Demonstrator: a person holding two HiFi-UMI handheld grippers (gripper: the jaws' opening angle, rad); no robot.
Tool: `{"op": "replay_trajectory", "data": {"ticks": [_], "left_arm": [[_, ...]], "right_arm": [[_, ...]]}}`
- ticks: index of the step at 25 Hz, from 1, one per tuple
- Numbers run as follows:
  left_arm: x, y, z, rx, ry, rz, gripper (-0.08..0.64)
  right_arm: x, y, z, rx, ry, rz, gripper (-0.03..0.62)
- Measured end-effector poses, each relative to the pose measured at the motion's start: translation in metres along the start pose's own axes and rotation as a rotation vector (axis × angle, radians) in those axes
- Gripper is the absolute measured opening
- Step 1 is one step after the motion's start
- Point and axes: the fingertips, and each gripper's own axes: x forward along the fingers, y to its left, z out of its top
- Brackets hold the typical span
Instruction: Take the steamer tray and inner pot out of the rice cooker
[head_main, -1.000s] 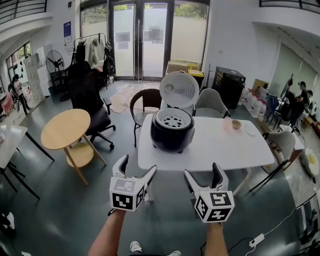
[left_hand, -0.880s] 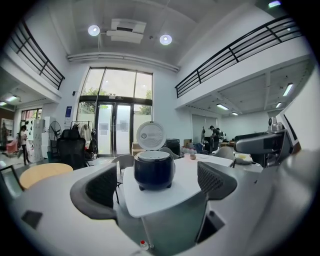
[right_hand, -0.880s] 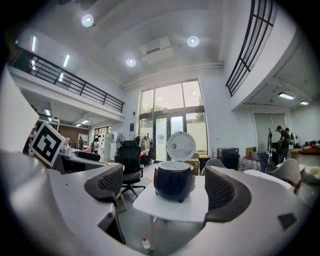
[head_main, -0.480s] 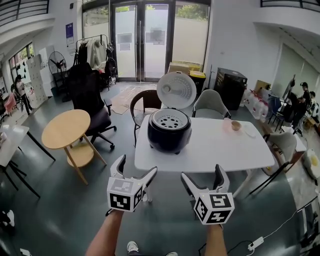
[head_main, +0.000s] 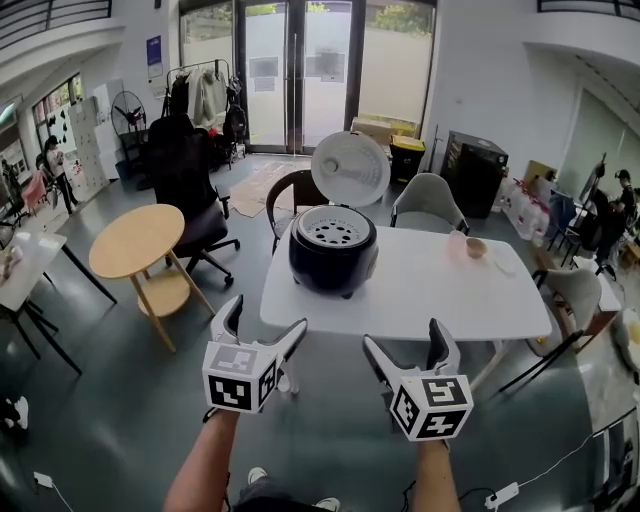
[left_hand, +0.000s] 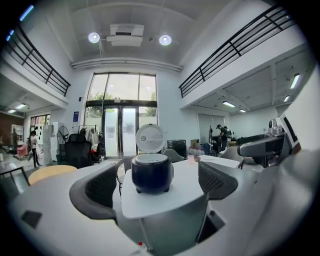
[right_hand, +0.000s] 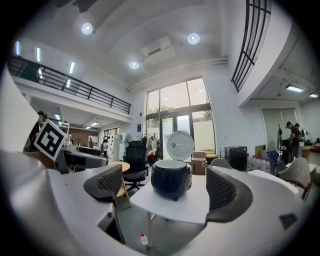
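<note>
White table (head_main: 430, 295): stands at 12 o'clock from both grippers, well apart from them. Rice cooker (head_main: 333, 258): dark, round, on the table's 9 o'clock end. Lid (head_main: 350, 168): white, swung up and back at the cooker's 12 o'clock, so the mouth is open. Steamer tray (head_main: 334, 227): white, holed, seated in the cooker's mouth, untouched. Inner pot: presumably under the tray; not visible. Left gripper (head_main: 265, 322): at 7 o'clock from the cooker, short of the table's near edge, jaws spread wide after just opening, nothing between them. Right gripper (head_main: 405, 338): at 5 o'clock from the cooker, jaws likewise spread after just opening, empty. Step in hand, as judged: approach, before the tray is lifted. Next move calls for closing in on the table and bringing the jaws over the tray's rim to pinch and lift it straight up.
</note>
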Motion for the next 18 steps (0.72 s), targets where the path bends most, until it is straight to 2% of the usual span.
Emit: {"op": "replay_trajectory", "data": {"ticks": [10,14,18], "left_arm": [[0.054,-0.014,0.001,-0.013,-0.011,0.033,0.495],[0.104,0.008,0.005,-0.027,-0.025,0.035,0.495],[0.17,0.044,0.01,-0.032,-0.029,0.034,0.495]], "right_arm": [[0.041,-0.047,-0.011,-0.014,0.018,0.053,0.506],[0.089,-0.064,-0.013,-0.029,0.031,0.057,0.503],[0.162,-0.081,-0.01,-0.027,0.037,0.058,0.499]]}}
